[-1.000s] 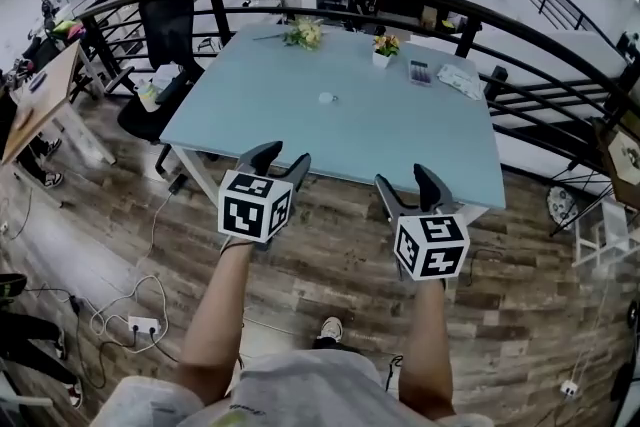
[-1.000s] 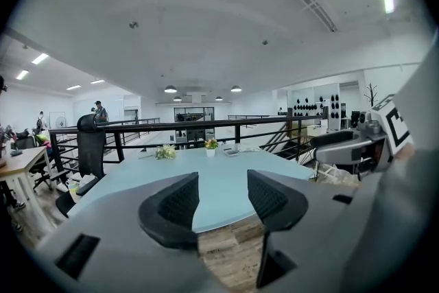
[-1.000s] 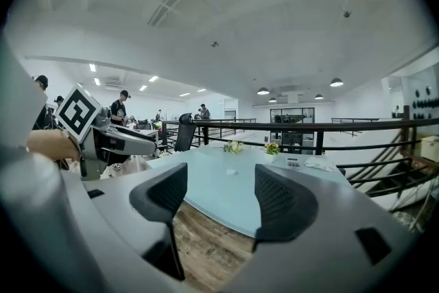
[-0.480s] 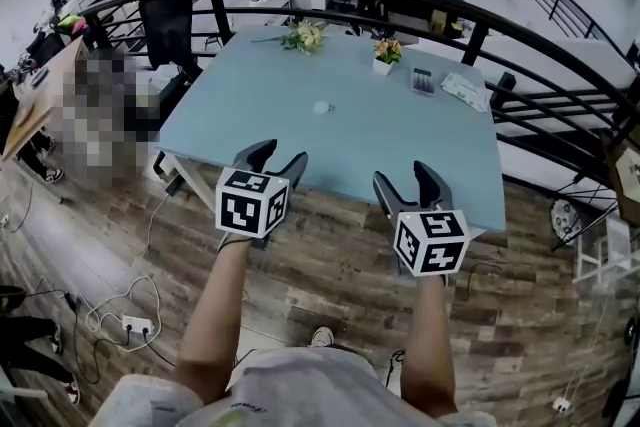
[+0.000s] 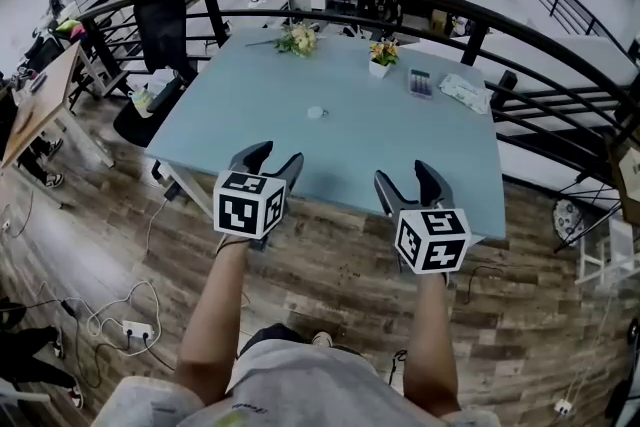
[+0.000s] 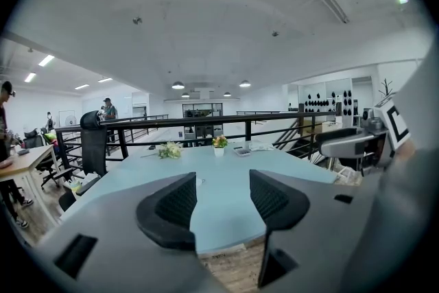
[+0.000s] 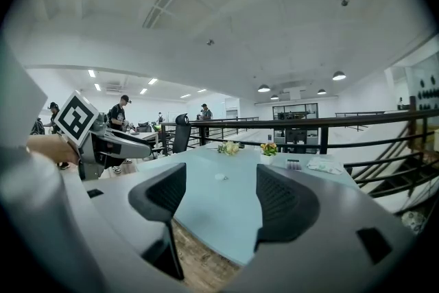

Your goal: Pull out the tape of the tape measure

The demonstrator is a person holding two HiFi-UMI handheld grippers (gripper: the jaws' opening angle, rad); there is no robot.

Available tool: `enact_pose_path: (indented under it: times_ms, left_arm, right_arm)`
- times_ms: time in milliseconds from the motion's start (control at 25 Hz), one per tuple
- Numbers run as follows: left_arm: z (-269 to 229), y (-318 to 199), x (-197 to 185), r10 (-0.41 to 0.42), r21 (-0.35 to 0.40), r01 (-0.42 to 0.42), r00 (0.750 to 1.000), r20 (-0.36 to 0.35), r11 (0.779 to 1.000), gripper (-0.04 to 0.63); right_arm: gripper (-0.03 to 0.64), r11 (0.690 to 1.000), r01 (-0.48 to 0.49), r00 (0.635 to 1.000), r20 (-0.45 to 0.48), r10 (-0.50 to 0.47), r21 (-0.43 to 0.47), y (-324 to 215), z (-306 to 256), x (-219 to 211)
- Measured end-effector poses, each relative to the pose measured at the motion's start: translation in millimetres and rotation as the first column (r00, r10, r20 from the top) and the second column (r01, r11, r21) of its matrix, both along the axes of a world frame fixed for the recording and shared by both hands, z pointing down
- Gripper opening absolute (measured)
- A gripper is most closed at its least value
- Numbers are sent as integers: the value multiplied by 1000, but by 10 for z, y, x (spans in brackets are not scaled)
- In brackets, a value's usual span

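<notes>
- Head view: the left claw (image 5: 277, 157) and the right claw (image 5: 407, 177) hover over the near edge of the pale blue worktop (image 5: 400, 135), both with jaws apart and empty; the tape measure (image 5: 316, 112), small, white and round, lies near the worktop's middle, well apart from both
- Left gripper view: jaws wide apart, nothing between them; the tape measure (image 6: 199, 181) peeks out beside the left jaw, far off on the worktop
- Right gripper view: jaws spread, gripping nothing; the tape measure (image 7: 220, 177) shows through the gap, short of the flowers (image 7: 230, 147) at the far edge

A pale blue table (image 5: 250, 130) carries a small white round thing (image 5: 316, 113) mid-tabletop. Near its far edge are a flower bunch (image 5: 298, 37), flower pot (image 5: 382, 57), dark gadget (image 5: 420, 82) and packet (image 5: 462, 90).
</notes>
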State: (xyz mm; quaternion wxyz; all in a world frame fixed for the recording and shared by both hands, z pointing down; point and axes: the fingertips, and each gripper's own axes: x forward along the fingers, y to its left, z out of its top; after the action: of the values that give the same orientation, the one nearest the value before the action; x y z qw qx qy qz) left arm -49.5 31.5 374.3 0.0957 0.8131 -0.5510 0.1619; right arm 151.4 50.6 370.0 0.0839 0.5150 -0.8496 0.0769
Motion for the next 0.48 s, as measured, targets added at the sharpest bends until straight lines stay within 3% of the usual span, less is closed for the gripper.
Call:
enact_pose_path:
  times_ms: [480]
  left_arm:
    - [105,-474,-99,7,19,-6,1000,-13,1000,241]
  right_arm:
    - [302,1000,2,1000,-11,-2,-11,-441,164,-140]
